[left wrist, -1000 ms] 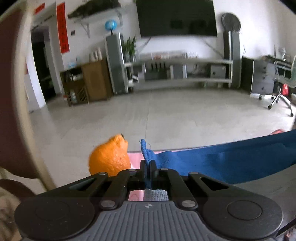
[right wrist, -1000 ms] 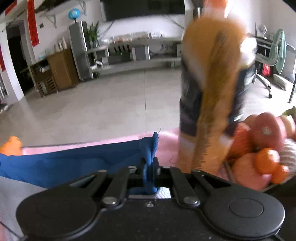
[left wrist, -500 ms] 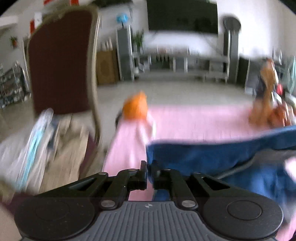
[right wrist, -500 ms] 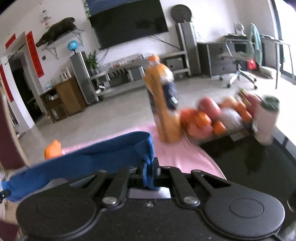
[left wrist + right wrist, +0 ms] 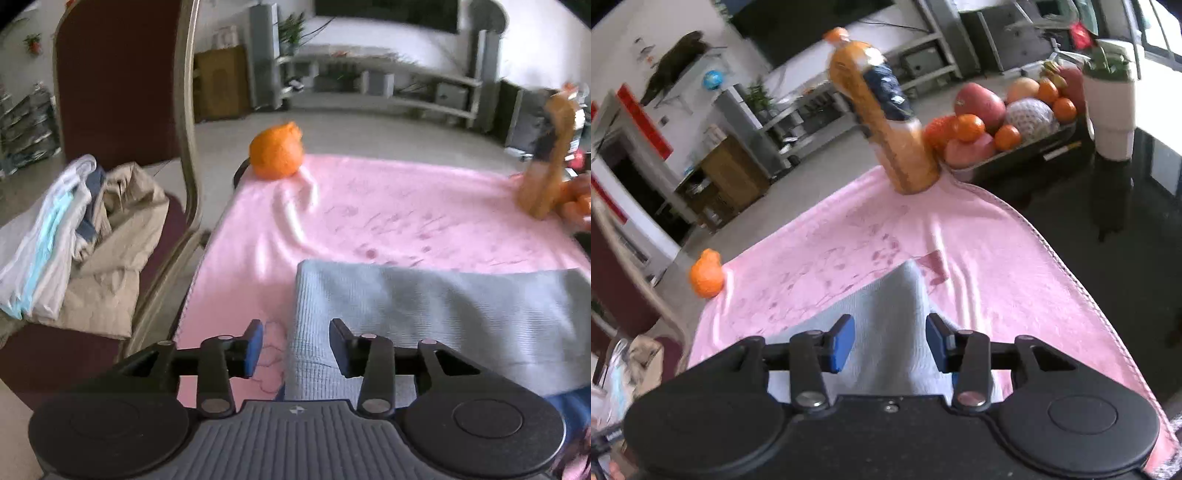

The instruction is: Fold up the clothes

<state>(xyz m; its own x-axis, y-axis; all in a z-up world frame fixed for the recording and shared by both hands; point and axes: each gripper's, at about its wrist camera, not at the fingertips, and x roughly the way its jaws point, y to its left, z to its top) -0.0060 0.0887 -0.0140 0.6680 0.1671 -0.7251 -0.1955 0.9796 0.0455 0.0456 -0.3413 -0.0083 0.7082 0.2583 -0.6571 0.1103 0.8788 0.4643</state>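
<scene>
Pink cloth [image 5: 388,218] is spread over the table beneath both grippers. The left gripper [image 5: 295,345] and right gripper [image 5: 890,341] are seen opening, pads clear of the grey-blue garment [image 5: 424,314] lying between them, its long axis stretched crosswise from gripper to gripper.

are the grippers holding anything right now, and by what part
Nothing is held. Both the left gripper and right gripper have jaws opening, pads clear of the grey-blue garment lying between them.
</scene>
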